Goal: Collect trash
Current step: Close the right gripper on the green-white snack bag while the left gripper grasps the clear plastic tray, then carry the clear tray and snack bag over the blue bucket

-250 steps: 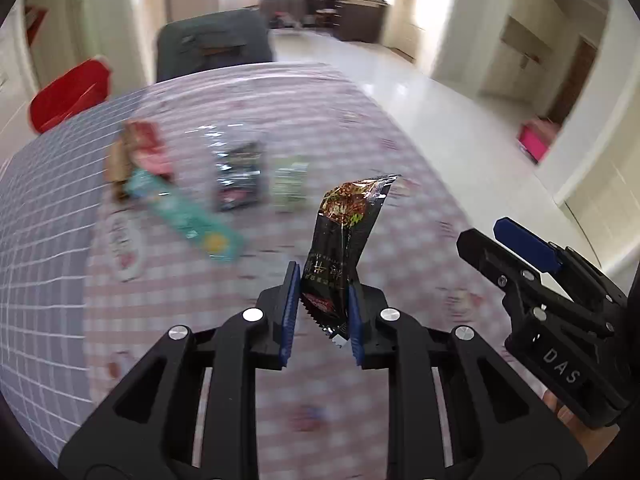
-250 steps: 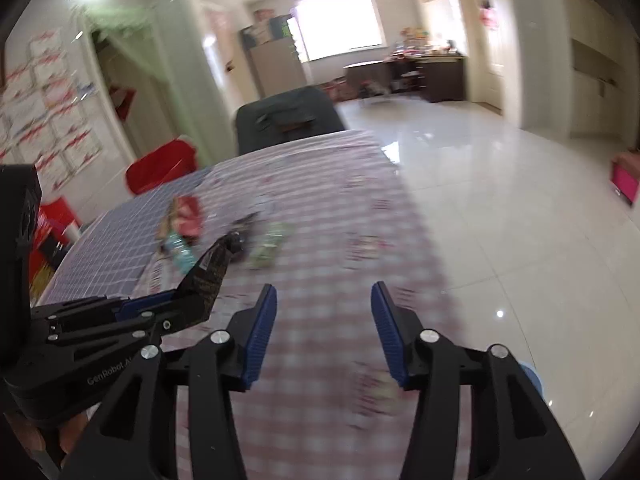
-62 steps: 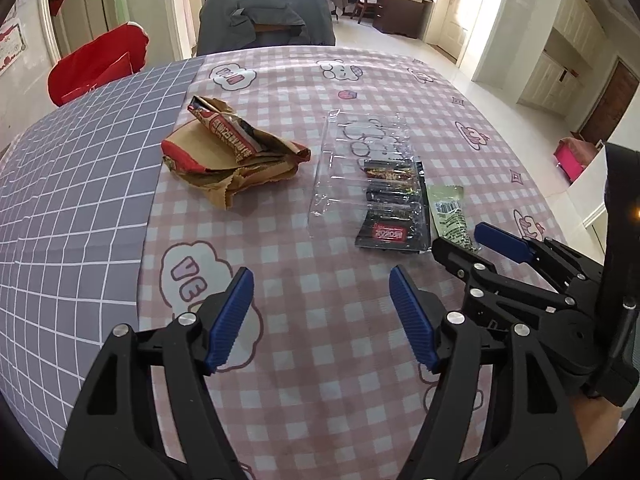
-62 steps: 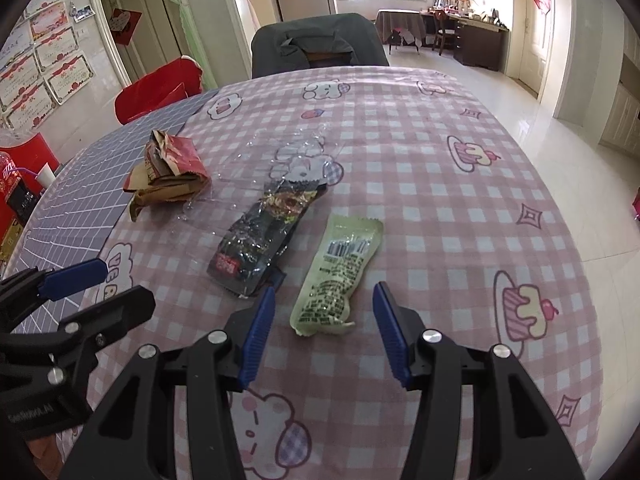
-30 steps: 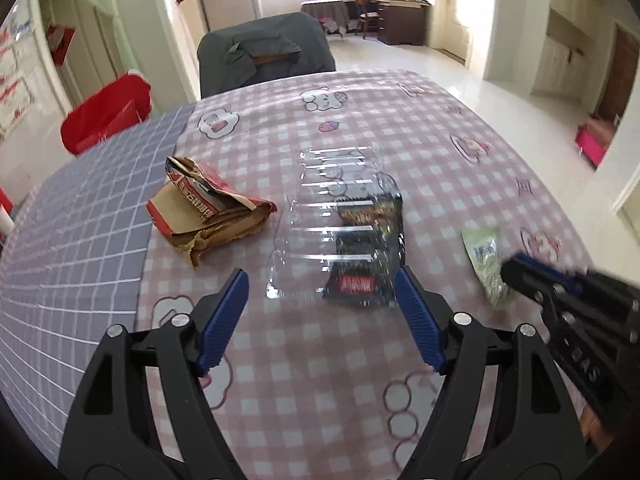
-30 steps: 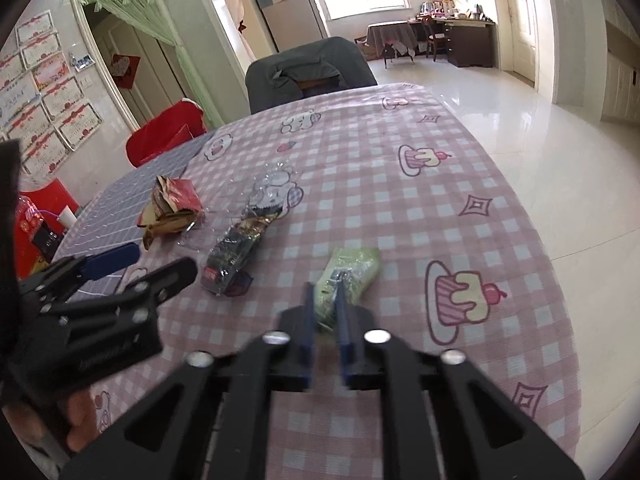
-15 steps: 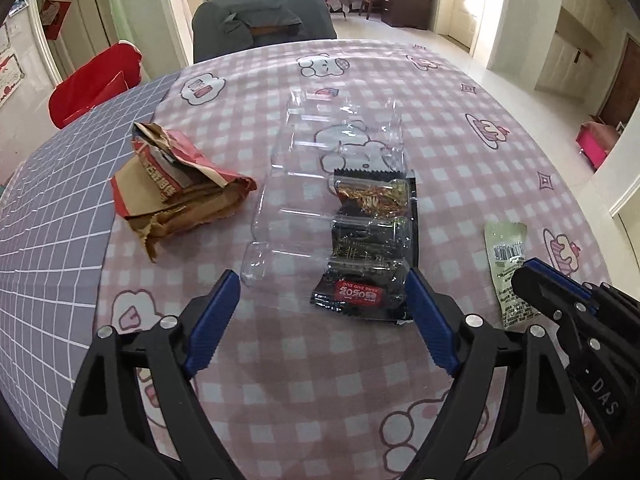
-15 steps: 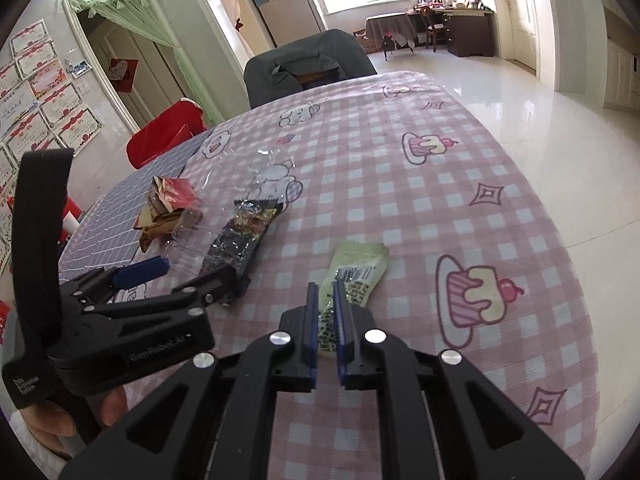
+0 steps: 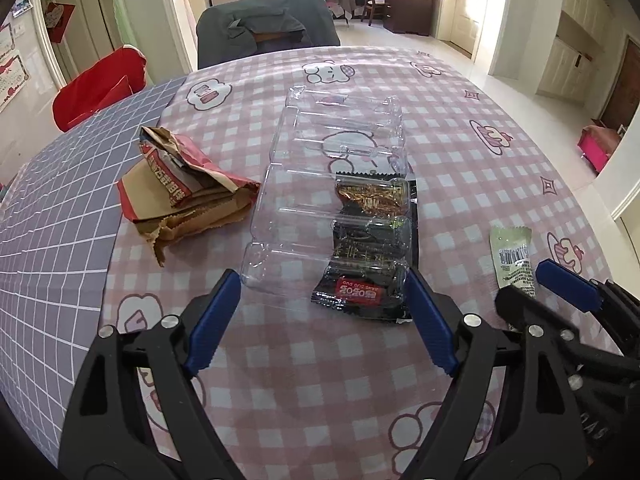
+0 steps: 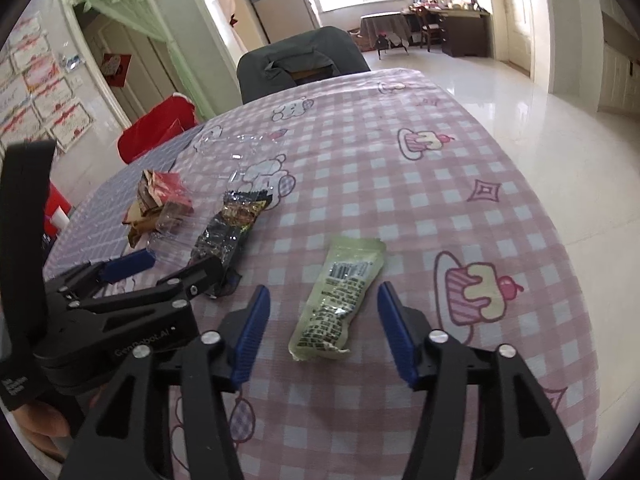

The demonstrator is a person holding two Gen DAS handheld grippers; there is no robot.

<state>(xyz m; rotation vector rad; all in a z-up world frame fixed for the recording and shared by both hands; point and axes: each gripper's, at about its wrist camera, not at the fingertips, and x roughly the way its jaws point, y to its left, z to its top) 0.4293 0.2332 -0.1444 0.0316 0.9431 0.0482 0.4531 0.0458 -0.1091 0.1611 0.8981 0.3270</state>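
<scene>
The right hand-held gripper (image 10: 322,334) has just been opening; its jaws stand spread with the green wrapper (image 10: 340,298) between them, untouched, on the desk (image 10: 440,184). Right of the wrapper, the left hand-held gripper (image 9: 324,316) gapes at the clear tray (image 9: 336,184). Each should likely straddle its piece before closing.

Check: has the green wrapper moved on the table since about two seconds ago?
Yes. The green wrapper lay beside the black wrapper; now it lies further right, by the cupcake print. The right claw has just opened around it.

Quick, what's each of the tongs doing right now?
Left tongs: open, empty, at the clear tray.
Right tongs: just opened, green wrapper lying loose between them.
</scene>
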